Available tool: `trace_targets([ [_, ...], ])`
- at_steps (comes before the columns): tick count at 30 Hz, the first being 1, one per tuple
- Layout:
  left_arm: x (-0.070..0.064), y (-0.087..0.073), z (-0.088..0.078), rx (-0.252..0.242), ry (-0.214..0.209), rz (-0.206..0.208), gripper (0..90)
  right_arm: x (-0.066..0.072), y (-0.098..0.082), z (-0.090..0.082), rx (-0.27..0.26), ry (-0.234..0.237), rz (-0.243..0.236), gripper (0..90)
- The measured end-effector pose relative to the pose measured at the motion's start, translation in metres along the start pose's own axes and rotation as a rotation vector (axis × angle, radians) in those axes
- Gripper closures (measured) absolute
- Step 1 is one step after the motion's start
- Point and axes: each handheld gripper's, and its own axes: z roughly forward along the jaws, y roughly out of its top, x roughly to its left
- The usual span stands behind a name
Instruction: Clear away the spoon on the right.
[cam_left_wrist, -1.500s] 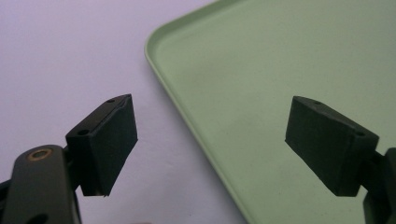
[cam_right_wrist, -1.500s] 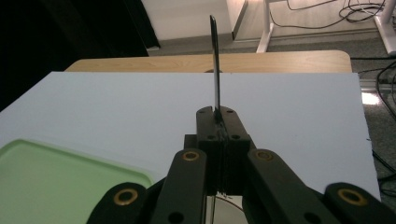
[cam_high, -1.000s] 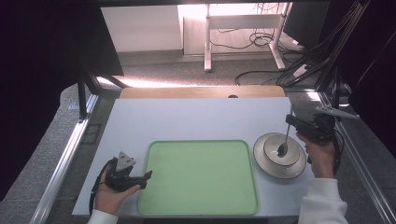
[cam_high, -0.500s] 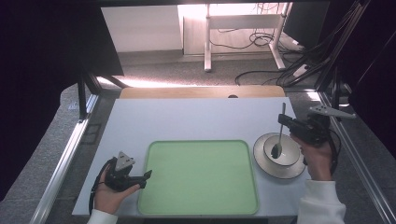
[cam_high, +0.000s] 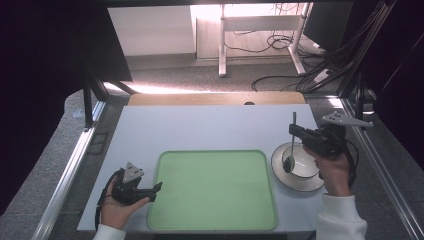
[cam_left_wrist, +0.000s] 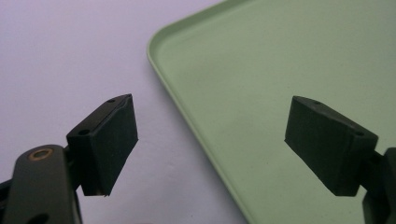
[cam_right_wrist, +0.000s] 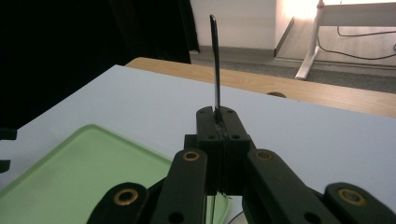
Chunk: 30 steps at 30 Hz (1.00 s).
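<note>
1. right gripper jaws are clamped on the spoon handle, its bowl end over the bowl on its plate.
2. lift straight, keeping the spoon upright.
3. left gripper jaws stand apart, empty, at the green tray edge.

This looks like a lab or test room: a pale work table framed by metal rails, loose cables on grey carpet at 1 o'clock, a white desk frame at 12, dark screens at both sides.
</note>
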Motion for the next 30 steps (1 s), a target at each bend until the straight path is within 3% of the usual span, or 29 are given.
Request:
trace_targets([
  [30, 0.0, -0.001, -0.001, -0.007, 0.004, -0.005, 16.4, 0.031, -0.006, 0.02, 0.072, 0.073, -0.034, 89.2],
])
